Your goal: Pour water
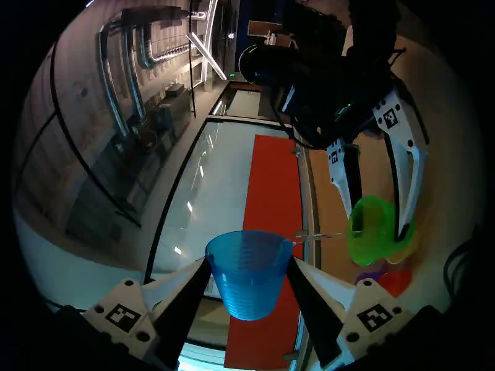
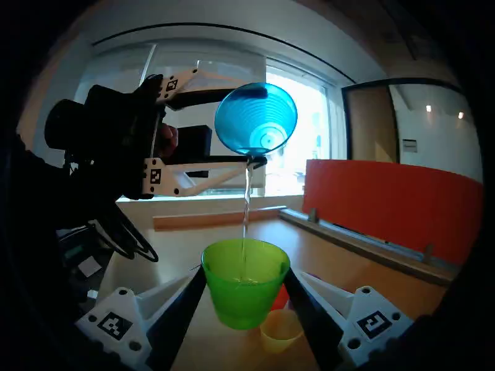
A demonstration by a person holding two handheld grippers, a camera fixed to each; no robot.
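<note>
Left tongs (image 1: 249, 267) tilt blue cup (image 1: 247, 287) above wooden table (image 2: 365, 278).

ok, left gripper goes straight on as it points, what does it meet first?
Past its blue cup, probably the red panel, near its edge with the window; depth unclear. The right gripper and green cup sit off that line.

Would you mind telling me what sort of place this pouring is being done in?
Probably an office or meeting room: the green cup and blue cup are held over a long wooden desk, a red divider panel runs along its edge, and large windows stand behind.
</note>
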